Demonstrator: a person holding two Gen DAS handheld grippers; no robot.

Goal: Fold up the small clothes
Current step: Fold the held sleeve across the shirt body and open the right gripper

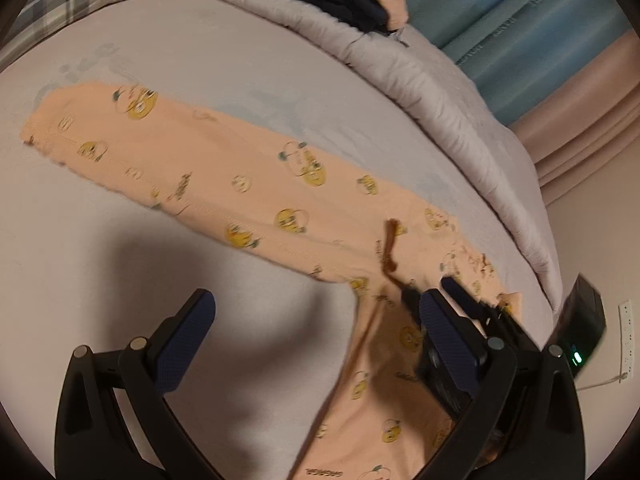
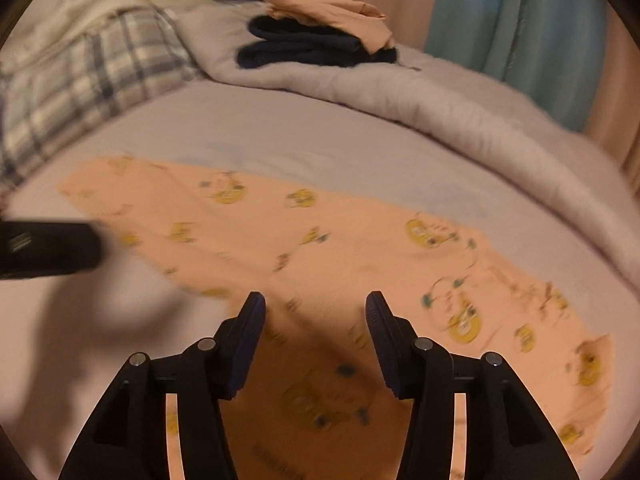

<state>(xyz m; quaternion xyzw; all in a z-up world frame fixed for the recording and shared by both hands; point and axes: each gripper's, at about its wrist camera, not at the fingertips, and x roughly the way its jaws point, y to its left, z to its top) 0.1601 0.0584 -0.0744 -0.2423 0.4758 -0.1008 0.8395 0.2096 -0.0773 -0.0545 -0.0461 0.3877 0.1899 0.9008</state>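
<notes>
Peach pyjama trousers with yellow cartoon prints lie spread flat on the grey bed sheet. One leg runs to the upper left and another part runs down to the lower right. A short brown cord sits on the cloth. My left gripper is open wide, its right finger over the fabric and its left finger over bare sheet. The right tool's black body is just behind it. In the right wrist view my right gripper hangs open above the trousers, nothing pinched. The left tool shows at the left edge.
A rolled grey quilt lies along the back with folded navy and peach clothes on it. A plaid pillow is at the left. Blue and pink curtains hang behind. The bed edge falls away at the right near a wall socket.
</notes>
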